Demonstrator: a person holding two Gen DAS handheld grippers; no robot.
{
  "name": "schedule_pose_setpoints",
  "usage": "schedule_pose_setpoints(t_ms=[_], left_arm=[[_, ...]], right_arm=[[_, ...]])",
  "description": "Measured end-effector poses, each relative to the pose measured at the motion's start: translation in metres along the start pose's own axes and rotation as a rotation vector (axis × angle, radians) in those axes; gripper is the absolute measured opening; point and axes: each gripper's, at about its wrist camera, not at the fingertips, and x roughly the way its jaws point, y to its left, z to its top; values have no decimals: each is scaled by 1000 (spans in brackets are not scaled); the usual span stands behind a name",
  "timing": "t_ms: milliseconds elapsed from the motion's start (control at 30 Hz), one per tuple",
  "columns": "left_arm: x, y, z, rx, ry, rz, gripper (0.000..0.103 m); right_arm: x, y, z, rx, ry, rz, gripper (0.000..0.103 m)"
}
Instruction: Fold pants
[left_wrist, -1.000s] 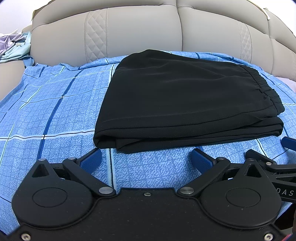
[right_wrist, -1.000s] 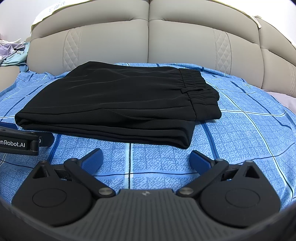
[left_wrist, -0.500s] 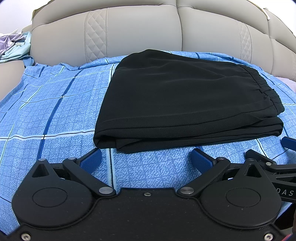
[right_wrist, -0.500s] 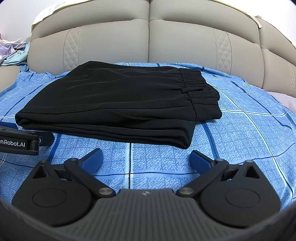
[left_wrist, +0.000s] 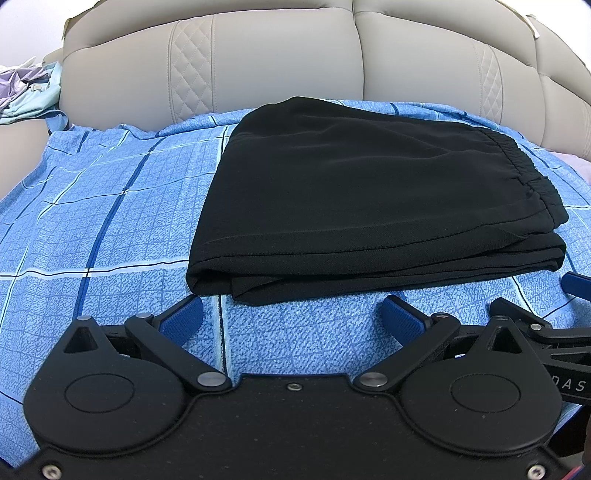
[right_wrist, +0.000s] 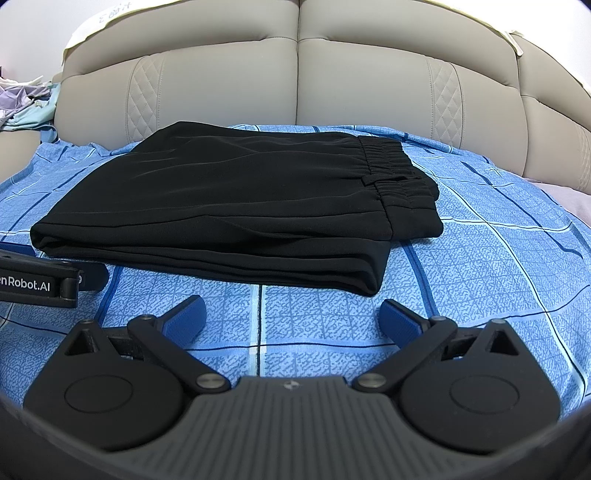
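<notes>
Black pants lie folded in a flat stack on the blue checked sheet, elastic waistband to the right; they also show in the right wrist view. My left gripper is open and empty, just short of the stack's near left edge. My right gripper is open and empty, just short of the stack's near right corner. Part of the left gripper's body shows at the left of the right wrist view, and the right gripper's finger at the right of the left wrist view.
A beige padded headboard stands behind the bed. Loose pale clothes lie at the far left beside the headboard. The sheet extends to the right of the pants.
</notes>
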Motion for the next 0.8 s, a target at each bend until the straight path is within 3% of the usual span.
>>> schedule_pose_setpoints(t_ms=[800], left_arm=[[0, 0, 0, 4, -1, -2, 103]], right_arm=[[1, -1, 1, -3, 5, 4, 103]])
